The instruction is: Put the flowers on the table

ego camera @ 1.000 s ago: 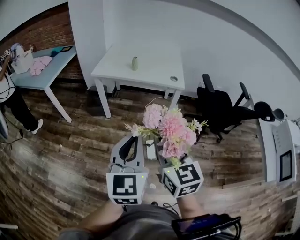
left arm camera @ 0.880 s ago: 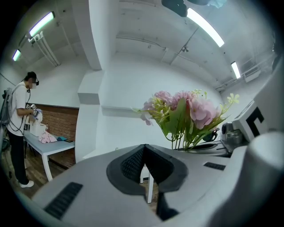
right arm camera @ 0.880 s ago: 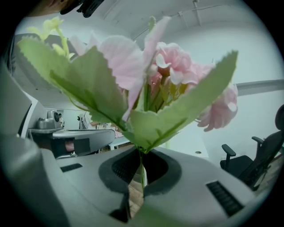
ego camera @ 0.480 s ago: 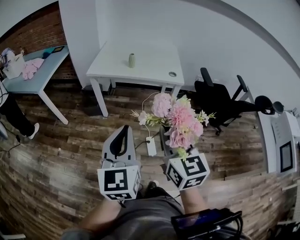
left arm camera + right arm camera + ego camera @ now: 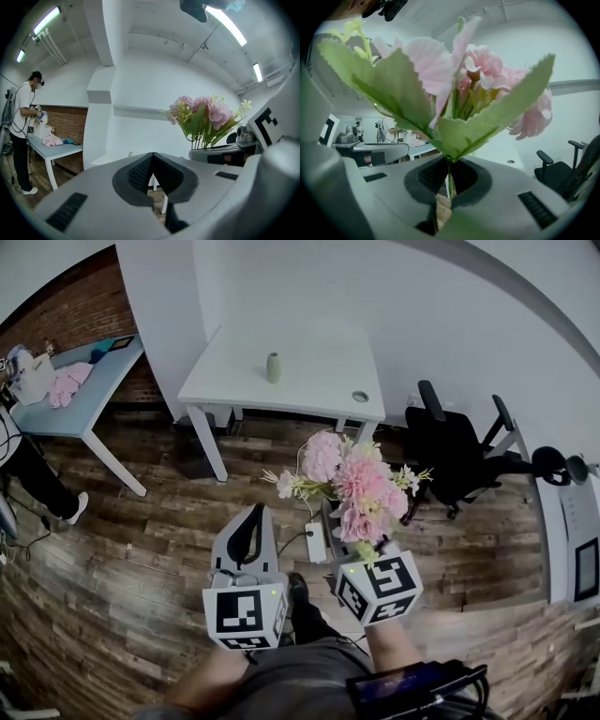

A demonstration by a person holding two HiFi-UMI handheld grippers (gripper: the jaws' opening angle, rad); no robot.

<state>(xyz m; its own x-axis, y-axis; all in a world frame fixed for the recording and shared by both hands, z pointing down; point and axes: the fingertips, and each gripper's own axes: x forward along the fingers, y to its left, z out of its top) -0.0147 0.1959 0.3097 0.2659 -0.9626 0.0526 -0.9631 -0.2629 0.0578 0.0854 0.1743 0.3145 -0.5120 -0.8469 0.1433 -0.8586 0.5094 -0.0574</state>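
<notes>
The bunch of pink flowers point(image 5: 353, 489) with green leaves stands upright in my right gripper point(image 5: 330, 519), whose jaws are shut on the thin green stems point(image 5: 449, 180). Its blooms fill the right gripper view point(image 5: 487, 75) and also show in the left gripper view point(image 5: 204, 117). My left gripper point(image 5: 255, 514) travels alongside at the left, shut with nothing between its pads point(image 5: 140, 171). Both are held over the wooden floor, short of the white table point(image 5: 309, 381), which carries a small green vase point(image 5: 273, 367) and a round grommet point(image 5: 360, 397).
A black office chair point(image 5: 459, 460) stands right of the white table. A grey-blue table point(image 5: 89, 395) with pink cloth is at far left, with a person point(image 5: 19, 456) beside it. A white power strip point(image 5: 316, 542) and cables lie on the floor. A white cabinet point(image 5: 577, 540) is at the right.
Both grippers, with the flowers, have moved forward over the floor toward the white table; the power strip now lies between them instead of ahead. The grip on the stems is unchanged.
</notes>
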